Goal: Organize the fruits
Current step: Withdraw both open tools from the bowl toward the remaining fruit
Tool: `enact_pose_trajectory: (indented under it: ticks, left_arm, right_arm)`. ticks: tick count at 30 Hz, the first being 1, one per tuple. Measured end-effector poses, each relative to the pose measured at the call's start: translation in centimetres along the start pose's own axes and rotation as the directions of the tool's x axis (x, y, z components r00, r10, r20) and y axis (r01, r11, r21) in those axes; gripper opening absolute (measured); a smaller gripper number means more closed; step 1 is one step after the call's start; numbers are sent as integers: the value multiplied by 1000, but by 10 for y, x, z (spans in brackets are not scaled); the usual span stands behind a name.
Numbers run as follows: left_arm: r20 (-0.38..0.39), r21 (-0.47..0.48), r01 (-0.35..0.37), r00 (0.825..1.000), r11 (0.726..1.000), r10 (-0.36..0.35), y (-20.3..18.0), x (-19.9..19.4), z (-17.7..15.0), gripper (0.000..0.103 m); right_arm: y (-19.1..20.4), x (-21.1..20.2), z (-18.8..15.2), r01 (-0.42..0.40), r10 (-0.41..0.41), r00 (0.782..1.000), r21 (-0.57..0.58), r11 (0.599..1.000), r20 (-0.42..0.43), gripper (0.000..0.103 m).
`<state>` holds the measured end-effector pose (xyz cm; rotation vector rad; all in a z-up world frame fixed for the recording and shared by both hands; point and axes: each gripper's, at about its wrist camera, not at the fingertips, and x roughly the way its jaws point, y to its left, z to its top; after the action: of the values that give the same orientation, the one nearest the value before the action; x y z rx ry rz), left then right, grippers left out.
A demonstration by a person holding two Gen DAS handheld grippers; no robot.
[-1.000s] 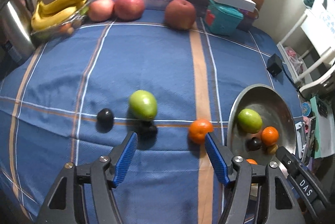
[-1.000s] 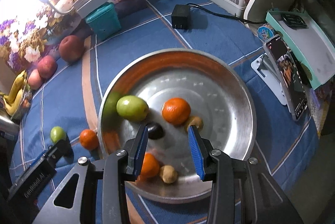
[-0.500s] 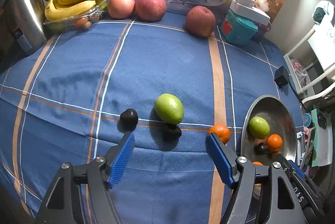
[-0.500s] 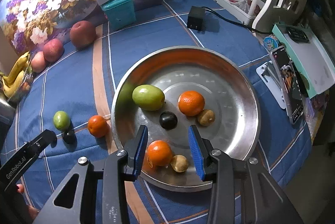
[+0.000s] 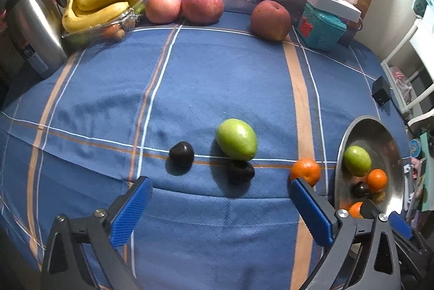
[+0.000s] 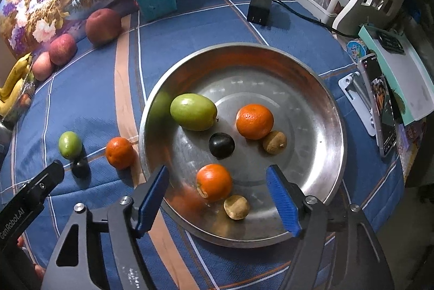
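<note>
White "GenRobot.AI" lettering on left gripper (image 6: 35, 189)

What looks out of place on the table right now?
Four small fruits lie loose on the cloth, outside the metal dish: a green fruit, two dark ones and an orange just beside the rim. Nothing is spilled or damaged. Both grippers are open and empty.
</note>
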<state>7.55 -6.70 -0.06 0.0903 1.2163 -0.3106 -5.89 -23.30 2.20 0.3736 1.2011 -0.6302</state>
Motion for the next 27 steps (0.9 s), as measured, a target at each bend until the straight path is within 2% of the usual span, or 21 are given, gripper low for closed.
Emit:
enact_pose_trajectory:
  ticks: [4,10,13,22,27]
  left_arm:
    - [17,19,-28,999,999,28,-1,0,0,103]
    - [21,21,-25,999,999,24,0,-1,0,103]
    - [23,20,-23,999,1000,23,0,-2,0,103]
    - [15,20,-14,1000,1000,13,3,-1,2,103]
    - [22,18,-44,999,999,43,11,-1,4,103]
  right_arm:
    - [1,1,-1,5,-5,1000,-4,1000,0,85]
    - [1,0,-1,22,-22,1000,-12,1000,16,86]
    - [2,0,-1,20,-20,1000,-18,1000,21,95]
    - [7,2,-2,26,-25,999,-30,999,23,95]
    - [10,5,-3,38,-37,999,-36,999,16,95]
